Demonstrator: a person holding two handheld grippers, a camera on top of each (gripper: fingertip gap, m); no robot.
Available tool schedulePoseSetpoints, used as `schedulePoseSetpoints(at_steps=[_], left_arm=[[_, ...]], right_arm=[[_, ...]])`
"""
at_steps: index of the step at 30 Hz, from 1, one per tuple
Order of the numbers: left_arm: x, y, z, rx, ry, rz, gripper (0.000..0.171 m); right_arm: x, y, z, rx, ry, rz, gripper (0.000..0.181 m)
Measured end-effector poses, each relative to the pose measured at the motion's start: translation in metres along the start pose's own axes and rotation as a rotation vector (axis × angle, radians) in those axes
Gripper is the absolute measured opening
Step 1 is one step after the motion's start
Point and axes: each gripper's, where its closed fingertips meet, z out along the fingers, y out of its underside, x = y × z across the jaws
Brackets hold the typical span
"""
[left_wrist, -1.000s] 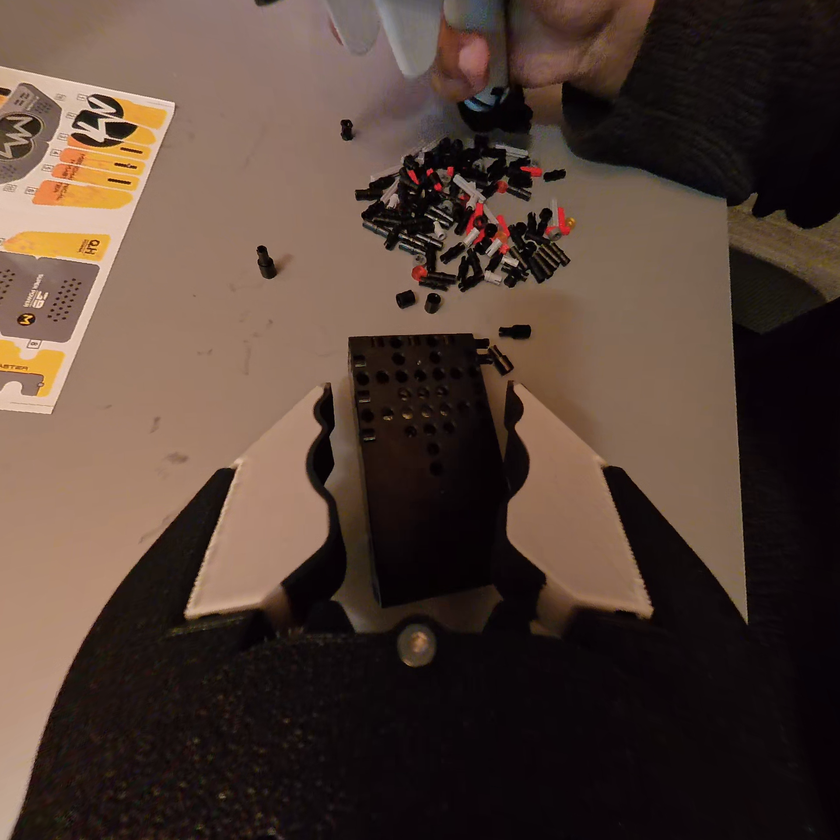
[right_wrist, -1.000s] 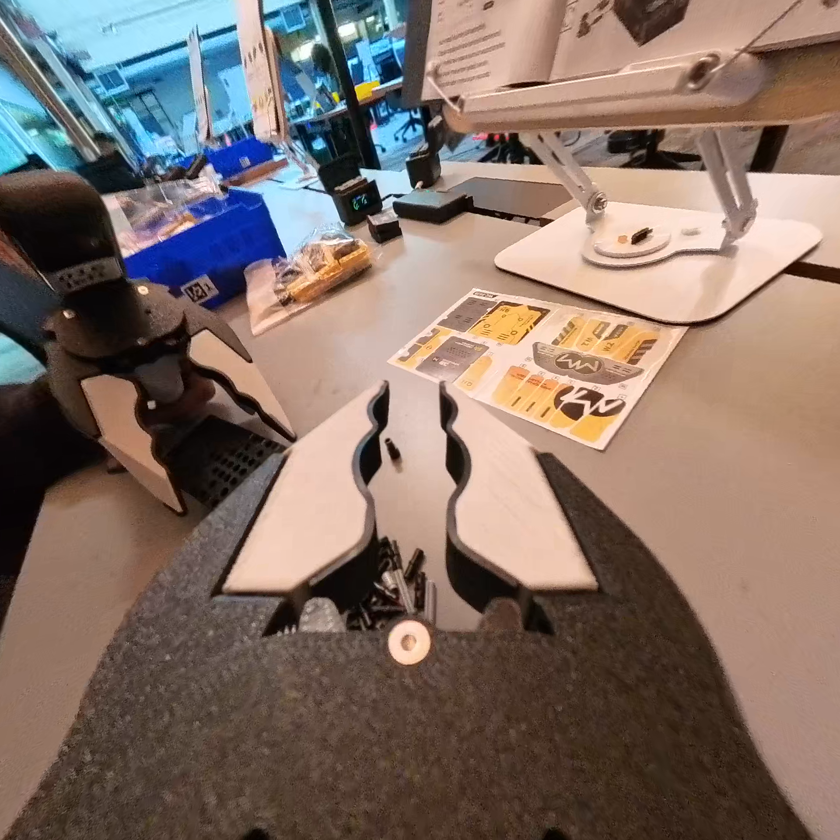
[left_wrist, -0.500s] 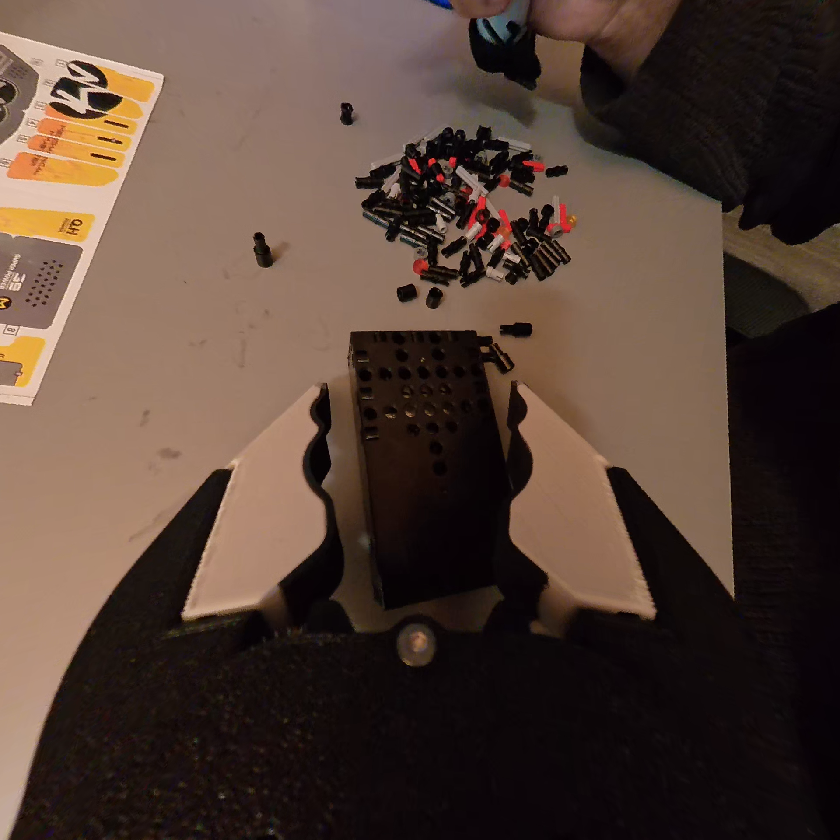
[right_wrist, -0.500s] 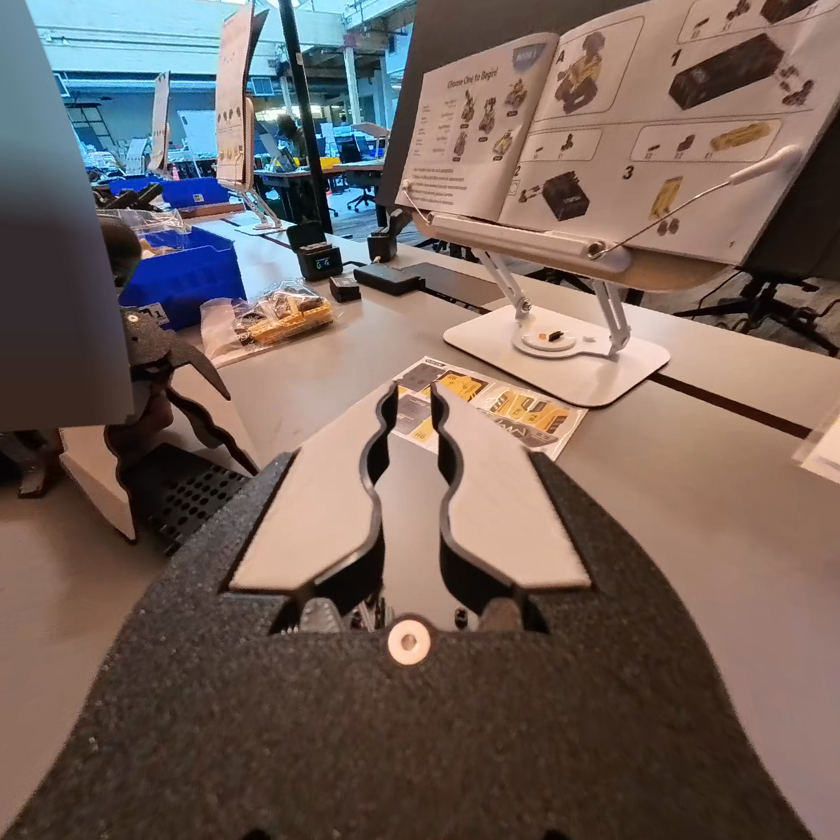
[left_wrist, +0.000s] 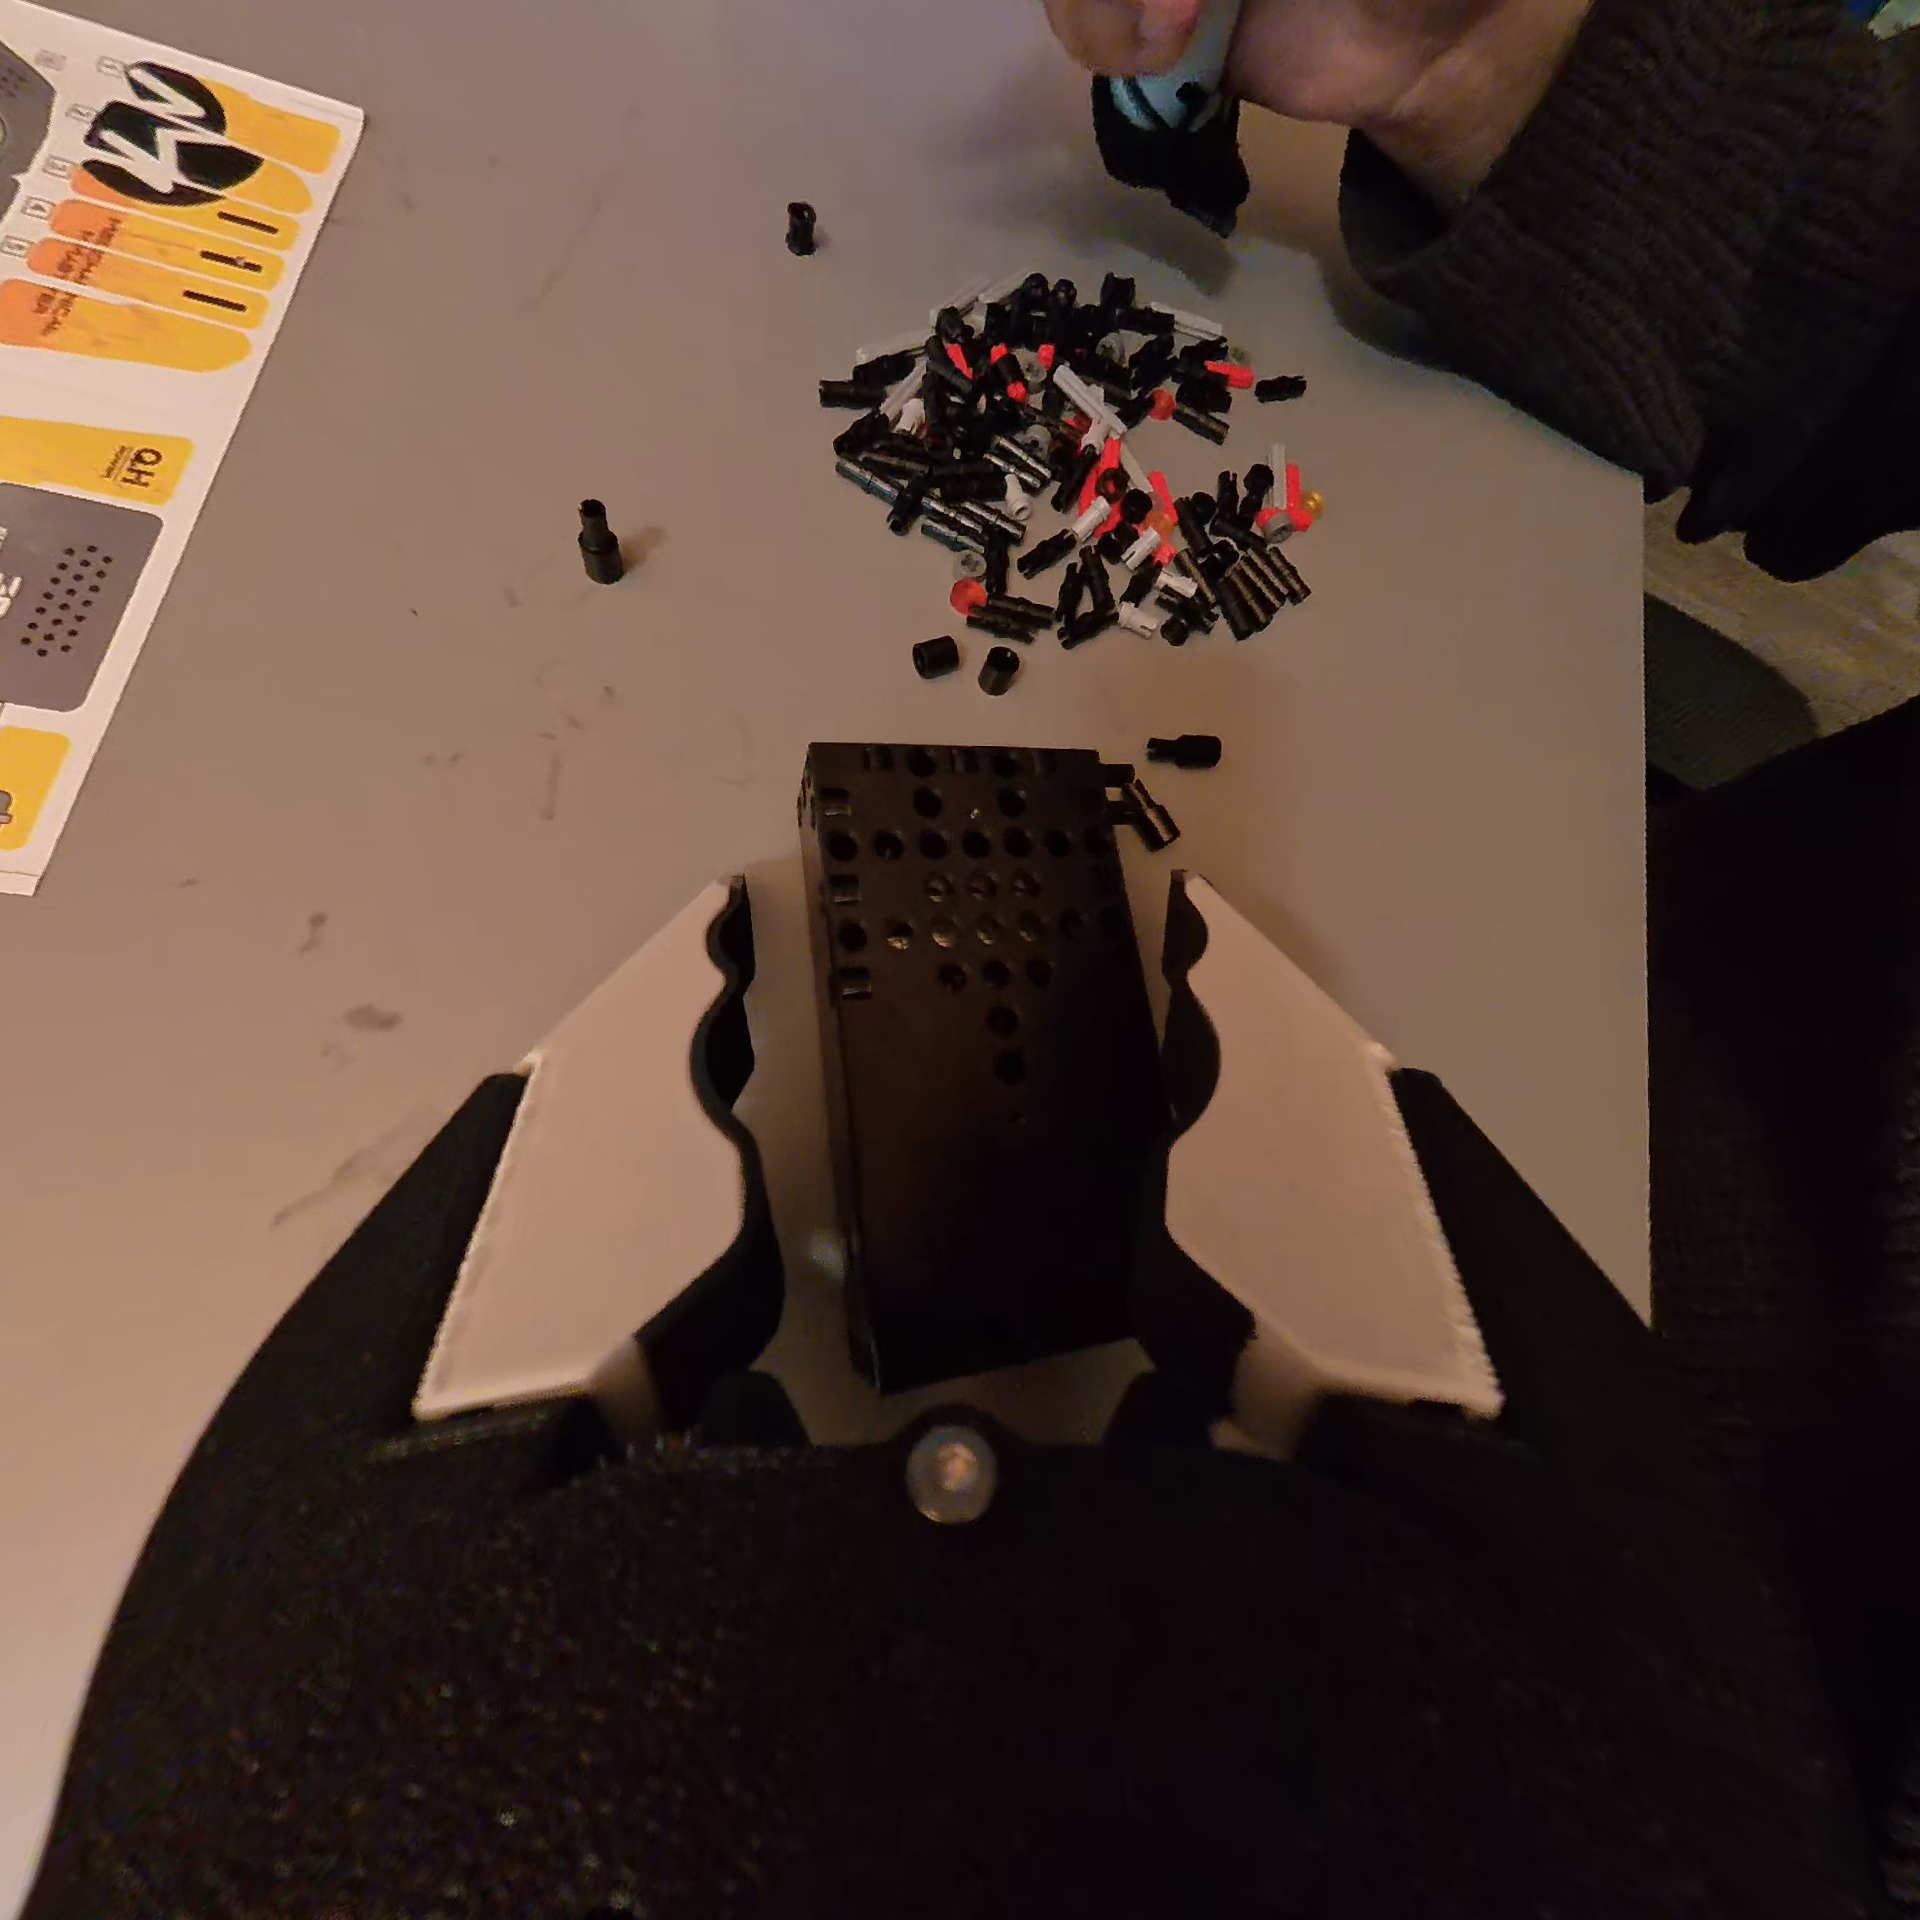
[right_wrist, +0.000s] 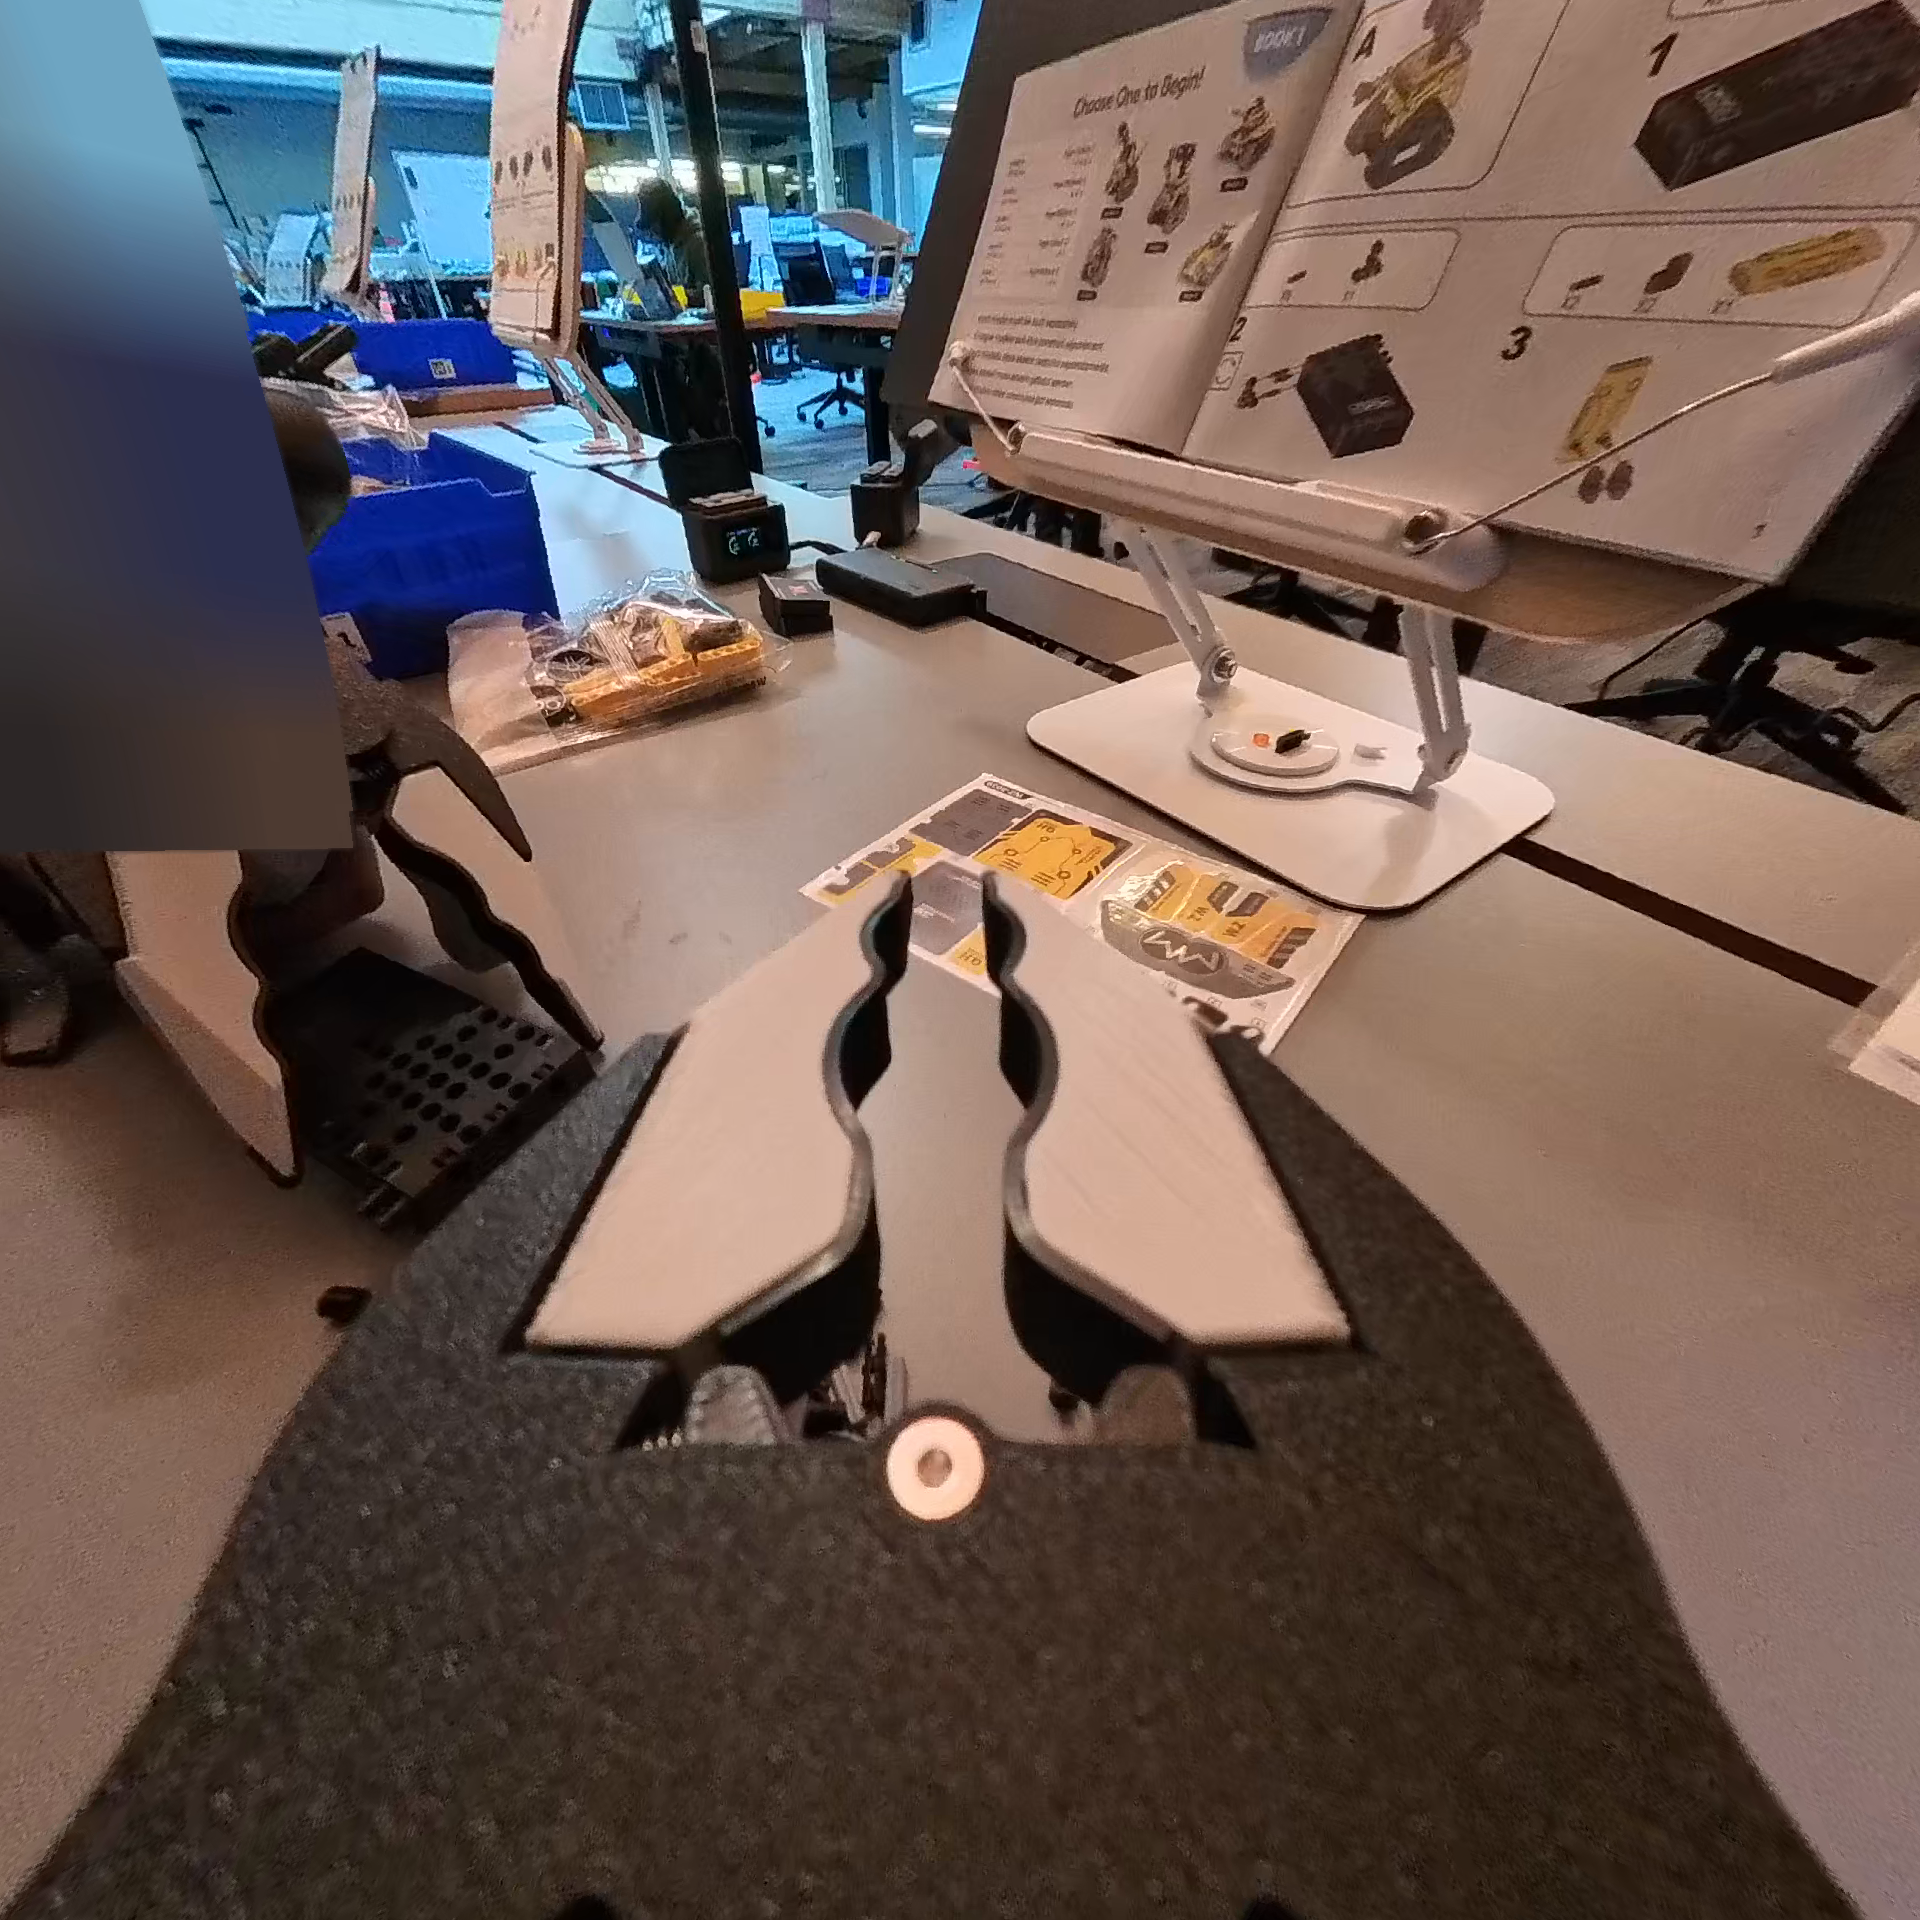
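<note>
Left jaws wide, straddling black block (left_wrist: 977, 1039).

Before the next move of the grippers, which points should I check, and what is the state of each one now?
1. Left gripper around the black perforated block: ok, the block lies between its fingers.
2. Firm grip on the block: not ok, a gap shows on the block's left side.
3. Right gripper holding a part: cannot tell; jaws nearly shut, nothing seen between them.
4. Pile of pins apart from the block: ok.
5. Loose black pin away from the block: not ok, it lies close to its far corner.
</note>
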Motion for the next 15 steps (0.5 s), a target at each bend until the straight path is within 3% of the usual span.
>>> schedulePoseSetpoints(at_steps=[15], left_arm=[[0.0004, 0.0012, 0.0004, -0.006, 0.010, -0.013, 0.079]], right_arm=[[-0.0079, 0.0099, 0.0057, -0.041, 0.010, -0.103, 0.013]])
